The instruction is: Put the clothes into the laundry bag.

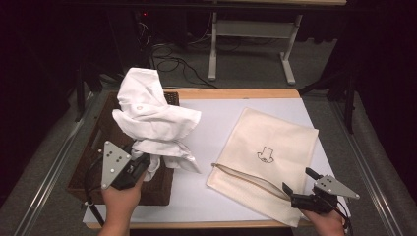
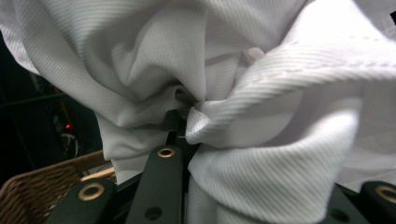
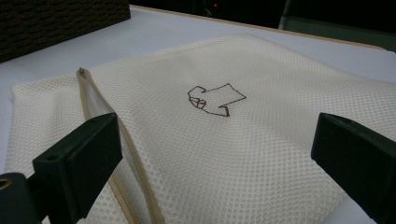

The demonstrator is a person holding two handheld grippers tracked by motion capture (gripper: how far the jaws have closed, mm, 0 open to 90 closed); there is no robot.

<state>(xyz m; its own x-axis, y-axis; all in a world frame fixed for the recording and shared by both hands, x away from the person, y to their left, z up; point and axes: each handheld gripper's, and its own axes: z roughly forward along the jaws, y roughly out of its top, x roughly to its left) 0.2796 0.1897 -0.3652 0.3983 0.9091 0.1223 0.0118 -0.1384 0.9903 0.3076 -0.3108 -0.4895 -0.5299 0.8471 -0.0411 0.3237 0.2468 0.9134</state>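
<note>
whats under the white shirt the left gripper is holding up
The wicker basket sits under the white shirt bunched in the left gripper. Its near wall and left rim show; the shirt covers most of its inside, so any contents cannot be seen.

White shirt up, mesh bag flat

You see the crumpled white shirt bunched and lifted above the wicker basket; your cream mesh laundry bag lies flat on the desk, zipper partly open along its near edge.

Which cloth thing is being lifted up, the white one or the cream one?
The white shirt. The left gripper holds it bunched above the wicker basket, while the cream mesh bag lies flat.
</note>
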